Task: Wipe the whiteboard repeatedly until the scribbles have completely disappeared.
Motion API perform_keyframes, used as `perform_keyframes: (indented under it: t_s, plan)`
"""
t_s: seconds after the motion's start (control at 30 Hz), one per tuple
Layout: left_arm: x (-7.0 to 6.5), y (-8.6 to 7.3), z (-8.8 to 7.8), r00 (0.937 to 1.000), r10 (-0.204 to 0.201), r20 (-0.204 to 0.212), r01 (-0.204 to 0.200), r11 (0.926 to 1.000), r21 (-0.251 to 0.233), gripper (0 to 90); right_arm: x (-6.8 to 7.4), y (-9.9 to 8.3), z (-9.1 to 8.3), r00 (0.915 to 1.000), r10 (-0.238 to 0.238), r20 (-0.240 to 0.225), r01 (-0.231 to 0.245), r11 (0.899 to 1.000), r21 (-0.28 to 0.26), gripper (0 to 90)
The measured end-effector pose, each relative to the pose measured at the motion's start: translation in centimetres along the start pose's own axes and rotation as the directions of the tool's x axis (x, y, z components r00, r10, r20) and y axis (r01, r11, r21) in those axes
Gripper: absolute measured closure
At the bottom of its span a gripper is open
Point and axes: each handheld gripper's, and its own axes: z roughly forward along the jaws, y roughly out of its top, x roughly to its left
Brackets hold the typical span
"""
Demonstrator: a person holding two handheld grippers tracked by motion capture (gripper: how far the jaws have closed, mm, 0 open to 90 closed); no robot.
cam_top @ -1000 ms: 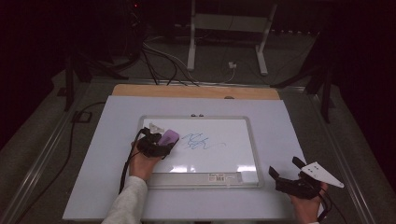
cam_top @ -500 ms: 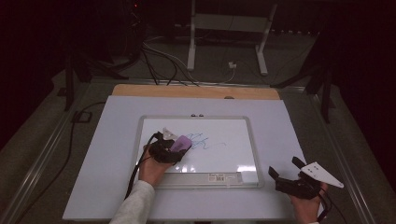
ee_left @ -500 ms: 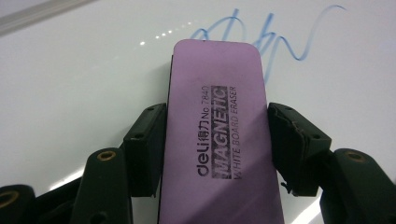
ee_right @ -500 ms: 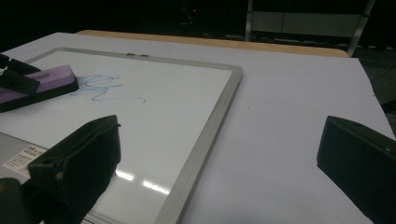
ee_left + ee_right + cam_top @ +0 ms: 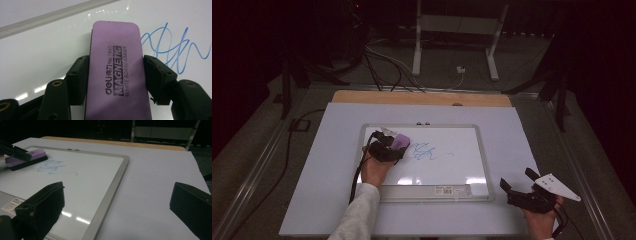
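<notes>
One short gap separates your purple rectangular magnetic eraser [image 5: 116,72], clamped in the left gripper [image 5: 384,149], from the blue marker scribble [image 5: 428,151] just right of it at frame centre; its long axis points up-frame. Your right gripper [image 5: 519,187] idles wide open, lower right.

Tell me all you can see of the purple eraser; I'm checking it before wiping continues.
The purple eraser is a flat rounded-corner block with a black pad layer underneath and black print reading "deli No 7840 MAGNETIC WHITE BOARD ERASER". The left gripper clamps its long sides between both black jaws. It lies flat on the whiteboard, near the upper left corner, just left of the blue scribble, not yet over it.
</notes>
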Motion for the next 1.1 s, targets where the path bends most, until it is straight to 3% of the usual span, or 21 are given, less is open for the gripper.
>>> perform_keyframes:
  t_s: [0.13,0.33,0.4,0.47,0.67,0.83,1.1]
  plan:
    - [-0.9,0.1,0.2,0.9997,0.013,0.021,-0.013,0.9999,0.0,41.9,0.1,0.0,0.0,1.0,-0.003,-0.002,0.003,1.0,0.0,0.1]
    - [-2.9,-0.1,0.1,0.9949,0.064,0.077,-0.065,0.9978,0.014,41.8,0.1,0.0,0.0,1.0,0.0,-0.002,0.0,1.0,0.001,0.1]
    - [-3.3,-0.1,0.0,0.9936,0.085,0.074,-0.087,0.9961,0.016,41.8,0.1,0.0,0.0,1.0,-0.001,-0.003,0.001,1.0,0.001,0.1]
    - [-3.1,-0.1,0.1,0.9943,0.075,0.076,-0.076,0.997,0.012,41.8,0.1,0.0,0.0,1.0,0.0,-0.001,0.0,1.0,0.001,0.1]
    - [-1.4,0.4,0.3,0.9996,0.024,0.017,-0.024,0.9996,0.016,41.9,0.0,0.0,0.0,1.0,0.001,0.002,-0.001,1.0,-0.001,0.1]
    - [0.3,0.8,0.5,0.9993,-0.03,-0.022,0.03,0.9994,0.016,41.9,0.0,0.0,0.0,1.0,0.001,0.002,-0.001,1.0,0.0,0.1]
    - [-0.5,0.7,0.3,1.0,-0.008,-0.004,0.008,0.9995,0.032,41.9,0.0,0.0,0.0,1.0,0.0,0.002,0.0,1.0,0.0,0.1]
